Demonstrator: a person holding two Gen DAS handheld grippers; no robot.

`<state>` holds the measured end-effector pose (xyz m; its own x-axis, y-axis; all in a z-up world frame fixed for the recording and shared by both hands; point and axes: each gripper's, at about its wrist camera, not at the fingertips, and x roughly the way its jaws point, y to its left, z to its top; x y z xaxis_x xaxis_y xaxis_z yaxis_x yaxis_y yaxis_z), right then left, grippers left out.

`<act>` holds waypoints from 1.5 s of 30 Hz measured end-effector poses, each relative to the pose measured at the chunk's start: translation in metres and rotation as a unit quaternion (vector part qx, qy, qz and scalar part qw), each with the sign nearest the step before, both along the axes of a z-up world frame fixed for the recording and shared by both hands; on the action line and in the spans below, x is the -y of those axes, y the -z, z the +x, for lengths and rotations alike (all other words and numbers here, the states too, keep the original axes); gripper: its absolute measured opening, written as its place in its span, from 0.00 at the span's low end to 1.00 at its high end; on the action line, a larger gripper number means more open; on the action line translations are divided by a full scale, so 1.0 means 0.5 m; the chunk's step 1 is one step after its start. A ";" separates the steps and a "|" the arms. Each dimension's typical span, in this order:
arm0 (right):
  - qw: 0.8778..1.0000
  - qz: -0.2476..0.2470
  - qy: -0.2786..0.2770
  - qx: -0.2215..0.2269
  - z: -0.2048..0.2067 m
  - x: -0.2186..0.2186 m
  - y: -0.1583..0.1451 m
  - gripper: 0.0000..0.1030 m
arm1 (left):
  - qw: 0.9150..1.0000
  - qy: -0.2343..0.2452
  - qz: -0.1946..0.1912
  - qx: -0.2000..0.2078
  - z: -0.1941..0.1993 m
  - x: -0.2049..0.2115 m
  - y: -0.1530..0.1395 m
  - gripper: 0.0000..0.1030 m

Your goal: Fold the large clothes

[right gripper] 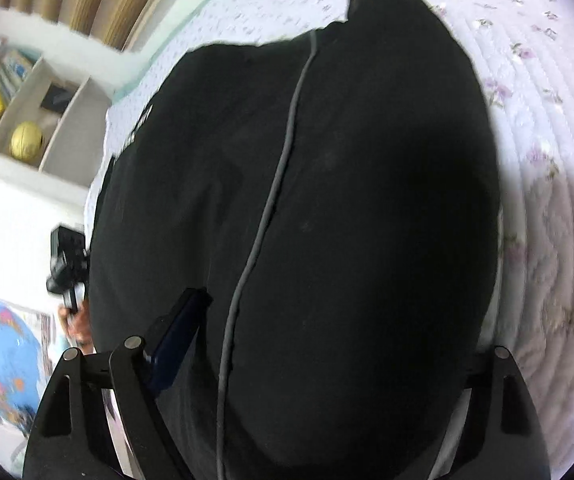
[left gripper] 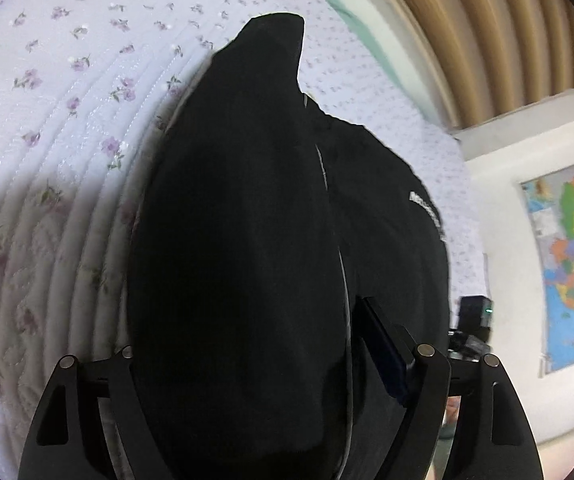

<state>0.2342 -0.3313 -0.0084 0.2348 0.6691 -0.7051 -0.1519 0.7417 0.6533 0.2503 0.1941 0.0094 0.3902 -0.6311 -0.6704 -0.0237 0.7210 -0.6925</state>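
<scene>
A large black garment (left gripper: 247,220) with thin grey piping and a white print hangs over a floral quilted bed cover (left gripper: 67,100). In the left wrist view it drapes over my left gripper (left gripper: 255,360), hiding the left finger; the right finger (left gripper: 387,352) shows beside the cloth. In the right wrist view the same garment (right gripper: 347,200) fills the frame and covers my right gripper (right gripper: 307,360); only its left finger (right gripper: 175,332) shows. Both grippers appear shut on the garment's edge and hold it up.
The bed cover (right gripper: 547,160) lies behind the garment. A wall map (left gripper: 571,260) hangs at the right. A white shelf (right gripper: 27,112) holds books and a gold ball. The other gripper's camera (left gripper: 473,320) shows past the cloth.
</scene>
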 end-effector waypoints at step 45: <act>0.951 -0.268 0.088 0.128 -0.546 0.048 -0.257 0.77 | 0.979 -0.084 0.088 0.162 -0.577 -0.134 -0.213 0.59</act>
<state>-0.0390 -0.3552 0.1202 0.5202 0.1632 -0.8383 -0.0973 0.9865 0.1317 -0.0380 0.2609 0.1157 0.6884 -0.4265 -0.5866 0.0487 0.8342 -0.5493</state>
